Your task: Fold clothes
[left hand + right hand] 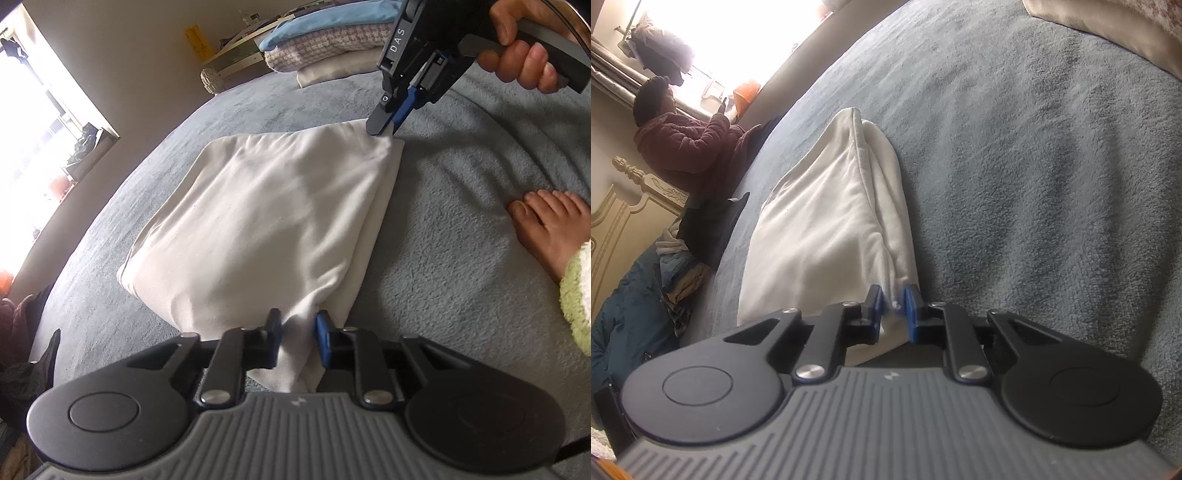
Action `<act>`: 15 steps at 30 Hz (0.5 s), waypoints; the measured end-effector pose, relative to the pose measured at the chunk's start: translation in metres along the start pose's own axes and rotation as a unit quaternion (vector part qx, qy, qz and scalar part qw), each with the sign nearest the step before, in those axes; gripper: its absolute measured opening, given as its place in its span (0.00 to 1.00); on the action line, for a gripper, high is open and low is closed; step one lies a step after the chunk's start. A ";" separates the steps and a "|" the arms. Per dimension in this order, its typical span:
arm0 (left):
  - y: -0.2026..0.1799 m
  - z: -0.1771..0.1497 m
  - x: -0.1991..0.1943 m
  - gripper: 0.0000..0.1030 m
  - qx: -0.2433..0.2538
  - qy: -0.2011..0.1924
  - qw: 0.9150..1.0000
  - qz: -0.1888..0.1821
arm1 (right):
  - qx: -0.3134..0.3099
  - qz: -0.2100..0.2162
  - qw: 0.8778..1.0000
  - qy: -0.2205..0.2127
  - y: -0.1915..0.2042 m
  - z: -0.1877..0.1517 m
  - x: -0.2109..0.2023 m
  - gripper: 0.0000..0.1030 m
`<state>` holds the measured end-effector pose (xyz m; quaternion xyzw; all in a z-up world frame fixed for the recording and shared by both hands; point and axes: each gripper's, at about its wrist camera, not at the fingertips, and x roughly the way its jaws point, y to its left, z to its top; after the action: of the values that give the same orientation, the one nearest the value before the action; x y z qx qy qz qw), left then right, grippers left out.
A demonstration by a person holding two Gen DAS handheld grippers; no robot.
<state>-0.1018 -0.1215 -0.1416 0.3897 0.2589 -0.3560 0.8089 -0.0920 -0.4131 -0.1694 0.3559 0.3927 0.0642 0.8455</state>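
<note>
A white folded garment (266, 221) lies on the grey-blue fleece blanket (461, 258). My left gripper (298, 332) is shut on the garment's near corner, and the cloth bunches between its black and blue pads. At the far right corner my right gripper (382, 131), held by a hand (524, 55), pinches the cloth. In the right wrist view the same garment (827, 221) stretches away from me, and my right gripper (893, 308) is shut on its near corner.
A bare foot (546, 225) and a green fuzzy cuff (576, 299) rest on the blanket at the right. Folded blankets (325, 40) are stacked at the far end. A person in a maroon jacket (683, 140) sits by the window, beside piled clothes (646, 295).
</note>
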 end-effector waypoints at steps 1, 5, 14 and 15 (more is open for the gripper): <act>0.001 0.000 -0.002 0.11 -0.003 -0.005 1.000 -0.001 | 0.000 0.001 1.000 -0.002 0.000 0.000 -0.001 0.09; 0.004 -0.001 -0.016 0.08 0.011 -0.032 0.999 -0.002 | 0.002 0.009 1.000 -0.012 0.003 0.002 -0.009 0.07; 0.005 -0.001 -0.019 0.07 0.032 -0.039 0.999 -0.017 | -0.007 -0.001 1.000 -0.008 0.006 0.000 -0.013 0.06; 0.005 -0.001 -0.020 0.07 0.034 -0.041 0.998 -0.018 | -0.005 -0.002 1.000 -0.007 0.006 0.000 -0.013 0.06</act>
<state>-0.1102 -0.1108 -0.1253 0.3975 0.2205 -0.3943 0.7987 -0.1000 -0.4141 -0.1572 0.3511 0.3867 0.0622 0.8505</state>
